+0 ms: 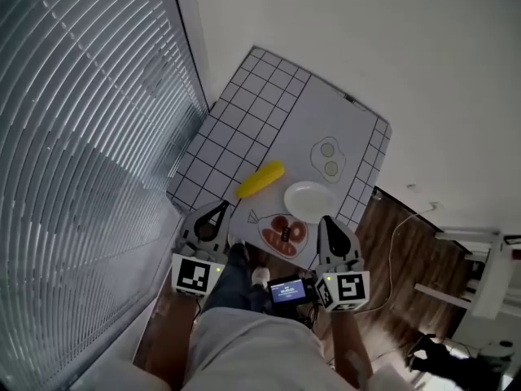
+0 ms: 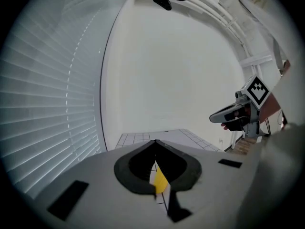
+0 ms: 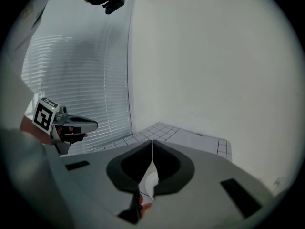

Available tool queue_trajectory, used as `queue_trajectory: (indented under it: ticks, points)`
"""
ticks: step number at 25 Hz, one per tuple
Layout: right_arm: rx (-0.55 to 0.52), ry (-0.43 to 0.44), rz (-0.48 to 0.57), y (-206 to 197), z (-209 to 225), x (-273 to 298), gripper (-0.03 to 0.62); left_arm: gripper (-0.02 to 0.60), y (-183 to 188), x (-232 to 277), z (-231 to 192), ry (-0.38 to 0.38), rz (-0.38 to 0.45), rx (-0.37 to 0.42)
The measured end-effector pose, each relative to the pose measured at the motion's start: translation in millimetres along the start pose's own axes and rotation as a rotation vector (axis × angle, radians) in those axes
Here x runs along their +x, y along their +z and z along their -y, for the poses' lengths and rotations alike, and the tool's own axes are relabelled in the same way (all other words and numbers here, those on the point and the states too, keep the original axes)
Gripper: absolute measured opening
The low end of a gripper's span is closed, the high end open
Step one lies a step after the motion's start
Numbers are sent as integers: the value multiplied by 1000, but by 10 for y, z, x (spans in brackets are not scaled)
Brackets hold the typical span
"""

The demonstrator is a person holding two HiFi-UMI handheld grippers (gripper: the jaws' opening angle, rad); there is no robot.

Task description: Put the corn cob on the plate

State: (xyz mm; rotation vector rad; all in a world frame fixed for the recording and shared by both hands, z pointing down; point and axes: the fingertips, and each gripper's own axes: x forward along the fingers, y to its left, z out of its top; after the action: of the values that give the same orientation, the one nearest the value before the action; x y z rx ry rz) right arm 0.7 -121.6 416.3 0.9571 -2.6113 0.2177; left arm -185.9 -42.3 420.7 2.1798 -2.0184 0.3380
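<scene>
Grippers sit nearest the lens, low in the head view: left gripper [image 1: 220, 206] and right gripper [image 1: 326, 220], each with jaws pressed together, nothing pinched.

Corn cob [image 1: 260, 179]: plain bright yellow, smooth-looking, no husk visible. It lies flat on the mat [image 1: 269, 104], just up and left of the plate [image 1: 309, 200], apart from it. Long axis diagonal, lower left to upper right of the frame; which end is the tip cannot be told. Plate is white, round and bare.

Mat is pale grey with a checked border, and carries a fried-egg print [image 1: 328, 160] above the plate and a meat print [image 1: 285, 233] below it. Blinds [image 1: 73, 137] fill the left of the frame.

View differences: the left gripper view shows only a yellow sliver of the cob [image 2: 160, 180] through the slot below its closed jaws, with the right gripper [image 2: 233, 114] at mid right. The right gripper view shows a white sliver of the plate [image 3: 151, 181] instead, no cob, and the left gripper [image 3: 76, 124] at mid left
</scene>
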Motion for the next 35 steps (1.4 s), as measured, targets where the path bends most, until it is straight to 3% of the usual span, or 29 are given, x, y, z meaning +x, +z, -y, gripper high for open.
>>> queue_trajectory:
  ticks: [6, 11, 19, 30, 32, 34, 35]
  points:
    - [94, -24, -36, -165, -35, 272, 8, 8, -167, 249, -67, -35, -34, 16]
    - [110, -34, -101, -266, -87, 513, 8, 8, -288, 454, -119, -40, -65, 31]
    - [242, -42, -222, -550, -125, 836, 9, 9, -534, 722, -55, -118, -115, 48]
    - [382, -25, -311, -754, -230, 1227, 69, 11, -916, 946, 6, -194, -212, 102]
    - [418, -20, -329, -802, -250, 1315, 84, 36, -989, 981, 46, -227, -226, 104]
    - [453, -17, -349, -855, -277, 1397, 87, 126, -1040, 1023, 68, -257, -245, 75]
    - [466, -16, -360, -879, -293, 1428, 92, 140, -1069, 1041, 72, -267, -256, 59]
